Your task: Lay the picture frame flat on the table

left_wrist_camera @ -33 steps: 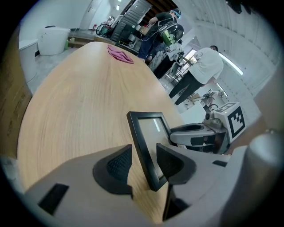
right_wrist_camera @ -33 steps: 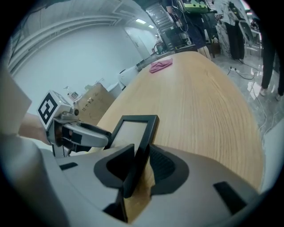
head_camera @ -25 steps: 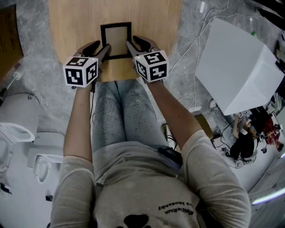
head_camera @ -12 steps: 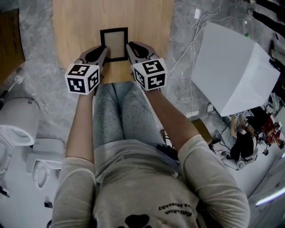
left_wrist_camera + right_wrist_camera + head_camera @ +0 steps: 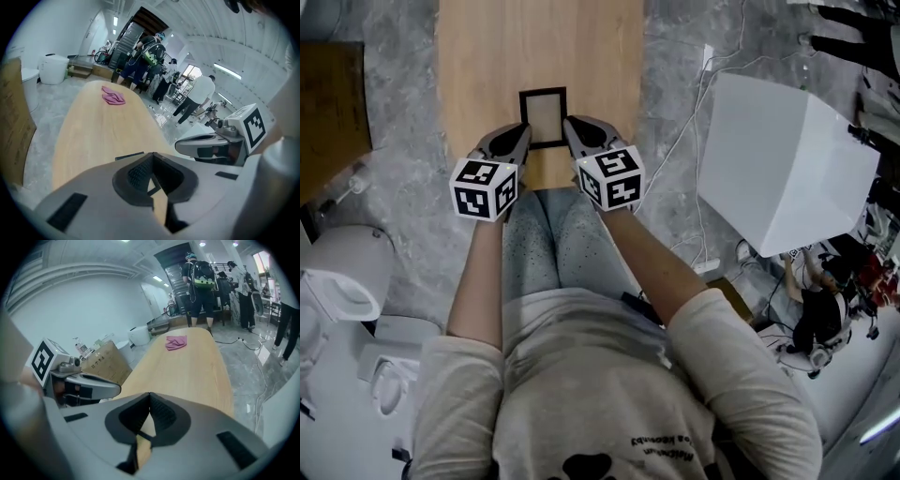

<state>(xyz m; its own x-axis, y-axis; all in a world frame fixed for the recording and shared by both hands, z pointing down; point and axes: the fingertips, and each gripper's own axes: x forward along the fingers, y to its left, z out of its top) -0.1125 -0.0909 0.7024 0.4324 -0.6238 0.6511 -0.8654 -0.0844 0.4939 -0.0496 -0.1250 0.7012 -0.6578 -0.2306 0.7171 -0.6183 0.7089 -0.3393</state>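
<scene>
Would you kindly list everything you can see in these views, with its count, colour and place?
table: one, light wood, centre, running away from the person
picture frame: one, black, flat on the table's near end
cloth: one, pink, table's far end
box: one, large, white, floor right of the table
cardboard box: one, brown, floor left of the table
containers: at least two, white, floor left of the person
bystanders: several, dark and white clothes, beyond the table's far end
left gripper: one, grey, by the frame's left edge, jaws just closed, empty
right gripper: one, grey, by the frame's right edge, jaws just closed, empty
forearms: two, bare, behind the grippers
</scene>
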